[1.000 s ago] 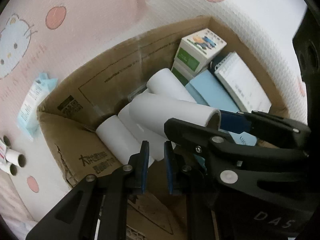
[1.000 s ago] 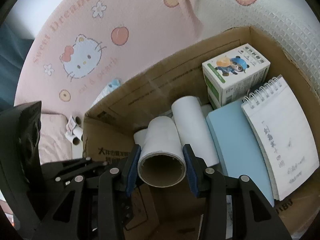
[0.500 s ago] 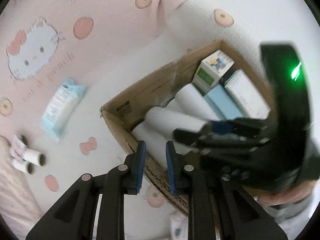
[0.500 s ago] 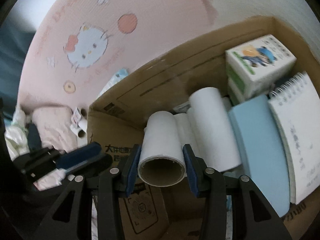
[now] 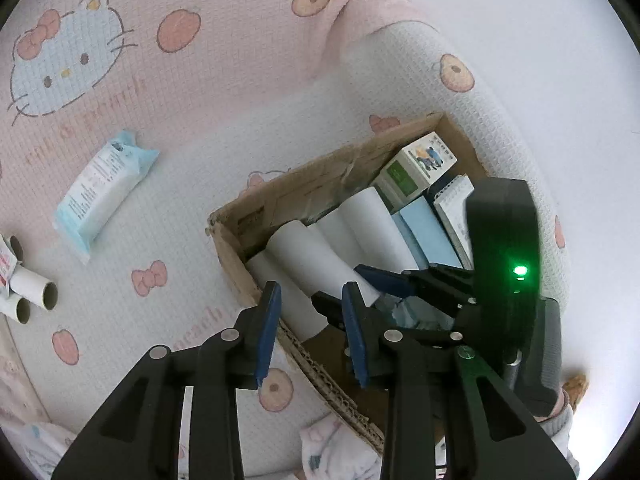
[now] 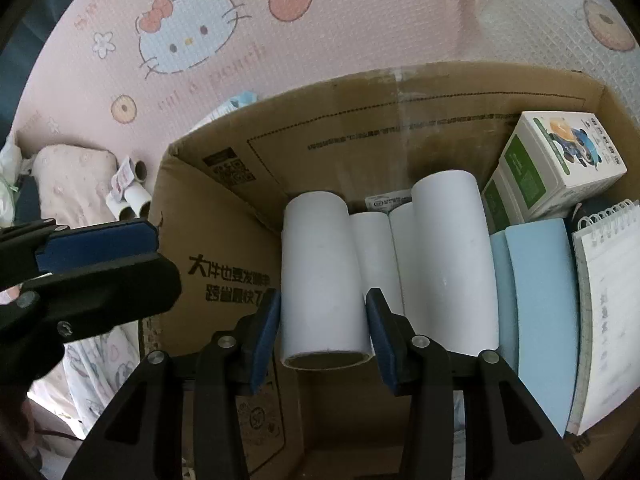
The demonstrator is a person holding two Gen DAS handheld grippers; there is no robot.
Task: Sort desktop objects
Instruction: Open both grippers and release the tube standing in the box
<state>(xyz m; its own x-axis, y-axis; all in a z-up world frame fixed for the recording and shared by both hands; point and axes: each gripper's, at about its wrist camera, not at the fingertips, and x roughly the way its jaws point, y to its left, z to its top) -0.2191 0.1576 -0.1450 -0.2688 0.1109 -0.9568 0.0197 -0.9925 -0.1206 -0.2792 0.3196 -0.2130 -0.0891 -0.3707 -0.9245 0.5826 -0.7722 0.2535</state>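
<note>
The white paper roll point(image 6: 322, 276) sat clamped between the blue pads of the right gripper point(image 6: 323, 334), its open cardboard end toward the camera, low inside the cardboard box point(image 6: 400, 128) at the left end of the row of contents. More white rolls point(image 6: 448, 264) lay side by side just to its right, touching one another. Beyond them stood two light-blue books point(image 6: 536, 292) on edge and a spiral notepad point(image 6: 608, 300) with handwriting too blurred to read. At the box's far right corner, a white-and-green carton point(image 6: 560, 168) showed a cartoon animal and small characters I could not make out.

Box inner wall: printed Chinese text, first line reading roughly "大件也要发顺丰", plus a QR-type code near the corner.

The left gripper point(image 5: 310, 332) hung above the box's near-left rim, nothing between its pads; its jaws had just been opening and stood parted.

Outside the box, on the pink-and-white cat-print blanket point(image 5: 168, 92): a pale blue wipes pack point(image 5: 102, 200), label unreadable, and two bare cardboard tubes point(image 5: 32, 296) at the left edge. The blanket's lettering read partly "peach".
</note>
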